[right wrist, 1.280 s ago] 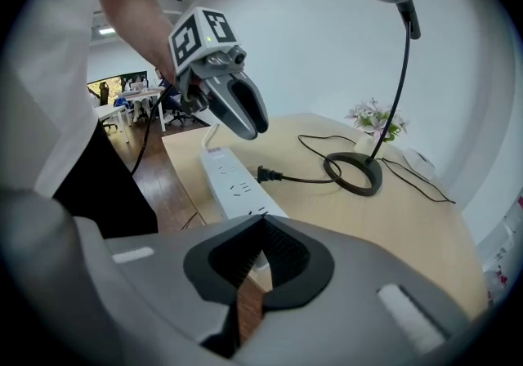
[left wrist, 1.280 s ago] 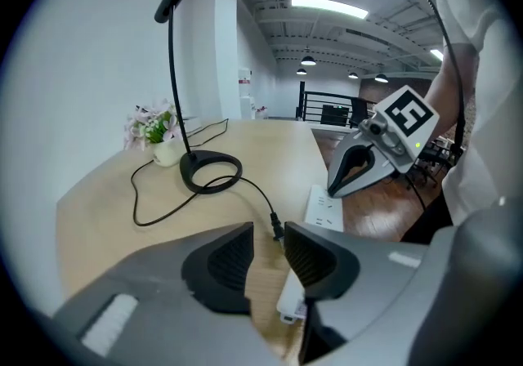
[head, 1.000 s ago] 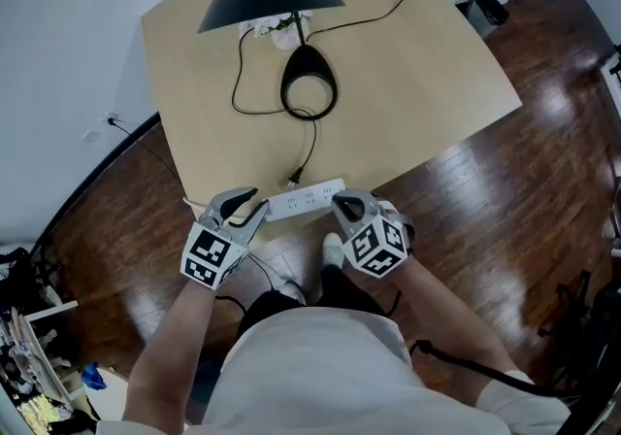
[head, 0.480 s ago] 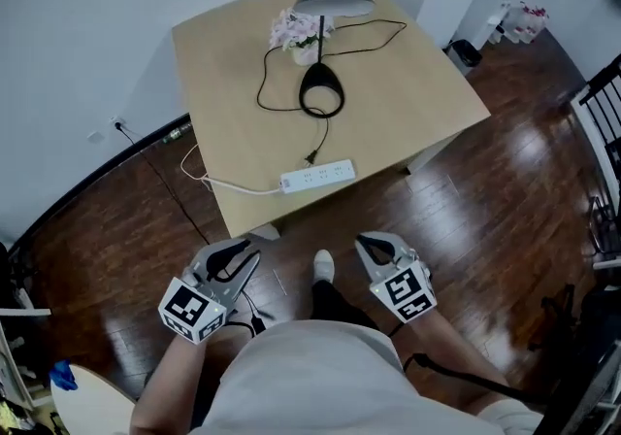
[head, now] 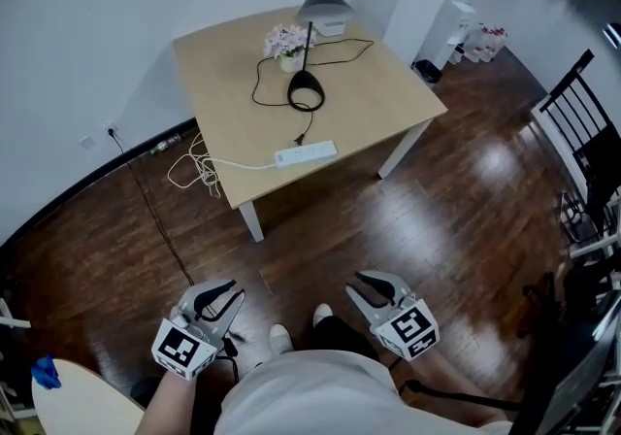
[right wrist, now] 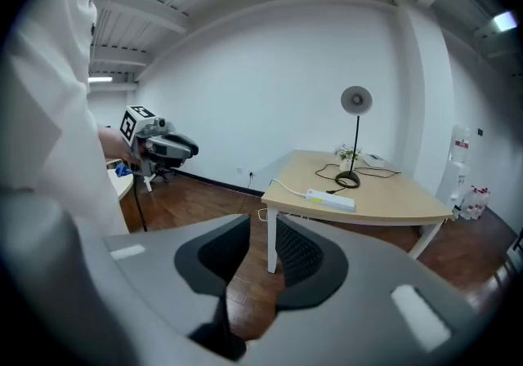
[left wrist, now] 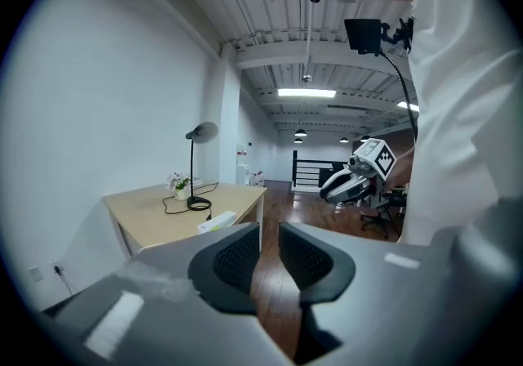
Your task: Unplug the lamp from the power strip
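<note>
Dark floorboards (head: 320, 229) separate both tools from the bench (head: 388, 103), where the power strip (head: 306, 153) lies crosswise, well ahead, lamp (head: 309, 45) behind it. Left tool (head: 219, 301) sits slightly parted, empty; right tool (head: 373, 289) is opening, empty.

1. Left gripper (left wrist: 270, 234) up close, its jaws a little apart, with wooden floor (left wrist: 282, 201) showing through the gap.
2. Behind on the left, the table (left wrist: 151, 216) carries the lamp (left wrist: 197, 203), a flower pot (left wrist: 178, 187) beside it and the power strip (left wrist: 216, 221) near the front edge.
3. Right gripper (left wrist: 339, 187) hangs at right, jaws opening on nothing.
</note>
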A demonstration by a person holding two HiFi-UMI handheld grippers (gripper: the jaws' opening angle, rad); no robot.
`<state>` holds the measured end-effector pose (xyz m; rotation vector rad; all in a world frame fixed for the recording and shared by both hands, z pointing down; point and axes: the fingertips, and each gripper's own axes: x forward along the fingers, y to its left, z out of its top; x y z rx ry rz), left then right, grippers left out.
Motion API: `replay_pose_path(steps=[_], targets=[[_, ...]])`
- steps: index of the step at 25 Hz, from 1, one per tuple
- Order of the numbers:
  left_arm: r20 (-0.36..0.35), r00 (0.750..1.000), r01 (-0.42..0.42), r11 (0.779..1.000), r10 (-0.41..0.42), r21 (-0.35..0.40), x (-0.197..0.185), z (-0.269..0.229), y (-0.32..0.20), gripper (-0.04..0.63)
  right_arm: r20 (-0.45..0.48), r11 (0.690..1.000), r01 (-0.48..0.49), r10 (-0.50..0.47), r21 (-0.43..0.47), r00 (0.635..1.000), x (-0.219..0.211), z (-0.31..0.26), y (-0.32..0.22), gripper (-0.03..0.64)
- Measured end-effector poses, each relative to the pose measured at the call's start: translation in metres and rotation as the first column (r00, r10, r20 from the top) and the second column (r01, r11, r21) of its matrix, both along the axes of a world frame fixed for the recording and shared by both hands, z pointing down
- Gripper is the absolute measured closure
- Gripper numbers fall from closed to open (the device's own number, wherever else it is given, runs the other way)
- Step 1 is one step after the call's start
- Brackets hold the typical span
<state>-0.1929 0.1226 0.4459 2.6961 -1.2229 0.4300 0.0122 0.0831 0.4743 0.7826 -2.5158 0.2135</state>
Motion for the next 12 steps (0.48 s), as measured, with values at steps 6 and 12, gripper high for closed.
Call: replay_pose_path(steps=[6,12], targets=[[0.006,1.0,0.005,0.999,-0.005,0.035,0.029,-0.011,0.062,0.514,0.041,1.0,-0.01,0.009,0.024,0.999,0.029,-0.017,0.062,0.514],[-0.032,0.999,0.02,0.998,-0.018,0.066,0.082,-0.036,0.113,0.514,0.086,0.999,0.03,-0.032,0.017,0.996,0.067,-0.028,0.132,0.514]])
